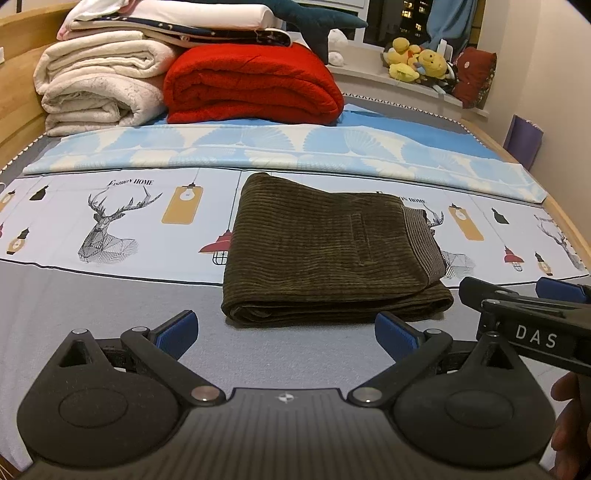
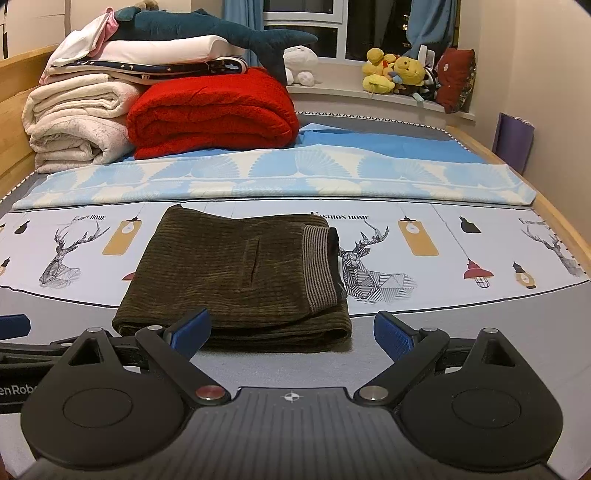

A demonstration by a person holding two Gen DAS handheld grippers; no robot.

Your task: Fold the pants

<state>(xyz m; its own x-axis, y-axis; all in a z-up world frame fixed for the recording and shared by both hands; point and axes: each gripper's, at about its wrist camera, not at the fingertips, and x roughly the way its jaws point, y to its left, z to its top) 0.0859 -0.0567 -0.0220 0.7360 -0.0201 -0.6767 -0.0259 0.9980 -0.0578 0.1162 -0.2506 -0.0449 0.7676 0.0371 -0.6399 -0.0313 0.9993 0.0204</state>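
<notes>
Left wrist view: one folded pants (image 1: 328, 251) on the bed (image 1: 110, 295), at 12 o'clock of the left gripper (image 1: 286, 332), spread, empty; one red blanket (image 1: 251, 85) beyond.

Right wrist view: same pants (image 2: 236, 273) at 11 o'clock of the right gripper (image 2: 291, 334), spread, empty.

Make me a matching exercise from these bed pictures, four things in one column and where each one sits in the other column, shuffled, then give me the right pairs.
Things:
1. corduroy pants
2. red blanket
3. shark plush
4. yellow plush toys

Places:
A. on the window ledge
B. on top of the stacked bedding
C. folded on the deer-print sheet, just ahead of both open grippers
D. at the far end of the bed, right of the cream blankets

Pairs: 1-C, 2-D, 3-B, 4-A
</notes>
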